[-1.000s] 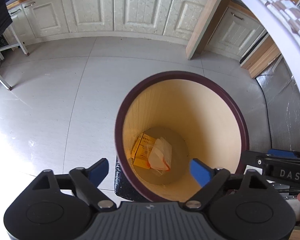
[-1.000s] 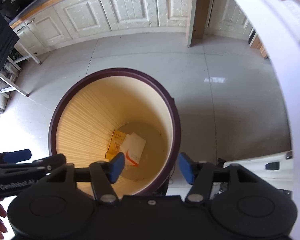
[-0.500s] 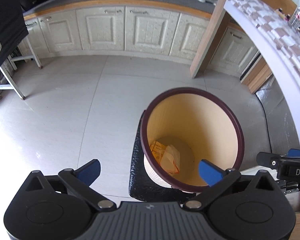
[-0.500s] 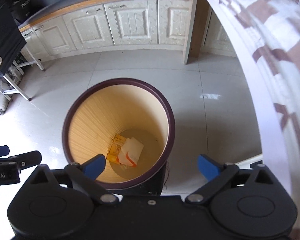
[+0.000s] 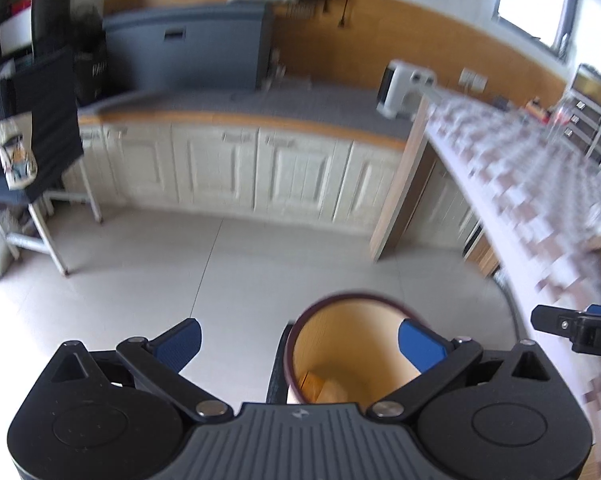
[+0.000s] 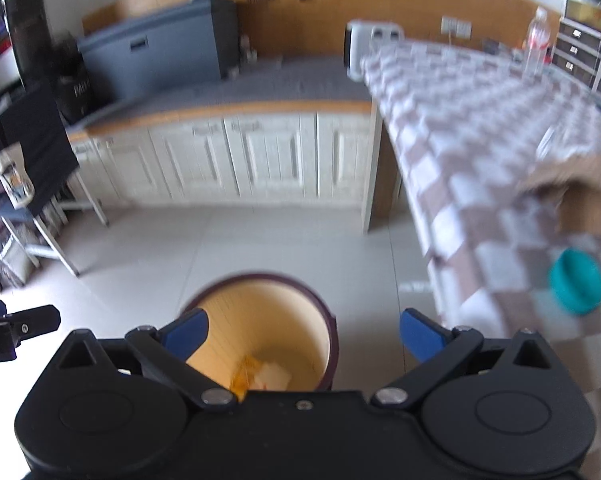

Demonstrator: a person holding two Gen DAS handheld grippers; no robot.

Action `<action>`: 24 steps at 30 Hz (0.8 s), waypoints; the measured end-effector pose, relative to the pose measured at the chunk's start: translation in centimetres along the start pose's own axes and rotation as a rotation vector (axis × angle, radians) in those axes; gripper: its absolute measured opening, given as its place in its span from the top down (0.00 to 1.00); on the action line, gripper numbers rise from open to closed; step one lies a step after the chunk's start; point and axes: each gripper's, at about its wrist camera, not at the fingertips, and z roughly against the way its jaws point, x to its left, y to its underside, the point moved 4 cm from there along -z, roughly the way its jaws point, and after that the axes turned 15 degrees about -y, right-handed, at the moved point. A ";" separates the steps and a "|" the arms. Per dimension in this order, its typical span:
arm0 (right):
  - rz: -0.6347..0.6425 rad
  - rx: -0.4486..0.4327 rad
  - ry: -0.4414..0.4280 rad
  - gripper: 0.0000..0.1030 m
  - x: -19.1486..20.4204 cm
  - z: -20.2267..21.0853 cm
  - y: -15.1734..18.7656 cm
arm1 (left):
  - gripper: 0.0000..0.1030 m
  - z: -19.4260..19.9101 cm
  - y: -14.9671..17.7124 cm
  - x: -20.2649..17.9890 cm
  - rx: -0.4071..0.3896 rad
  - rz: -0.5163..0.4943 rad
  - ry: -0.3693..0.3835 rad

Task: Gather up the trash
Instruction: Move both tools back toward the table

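Observation:
A round bin with a dark maroon rim and pale yellow inside stands on the tiled floor, low in both wrist views. At its bottom lie an orange packet and a white paper piece, also seen as the orange packet in the left wrist view. My left gripper hangs well above the bin, open and holding nothing. My right gripper is open and holding nothing too, above the bin. Each view shows the other gripper's black finger at its edge.
A table with a brown-and-white checked cloth runs along the right, bearing a teal bowl, a brown paper bag and a water bottle. White cabinets line the back. A metal-legged stand is at left.
Both grippers have risen away from the bin and tilted up, so the bin looks smaller and lower. Both pairs of jaws have widened. The trash still lies in the bin.

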 end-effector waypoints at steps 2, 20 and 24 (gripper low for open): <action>0.003 -0.040 0.000 0.00 -0.1 1.6 -0.7 | 0.00 1.7 -0.8 -0.3 -0.048 -0.005 0.004; 0.032 -0.353 0.097 0.00 -7.2 17.2 -2.0 | 0.00 13.3 -3.5 -12.7 -0.340 -0.094 0.208; 0.000 -0.363 0.152 0.00 -11.0 19.2 -1.0 | 0.00 14.5 -2.7 -17.7 -0.357 -0.153 0.277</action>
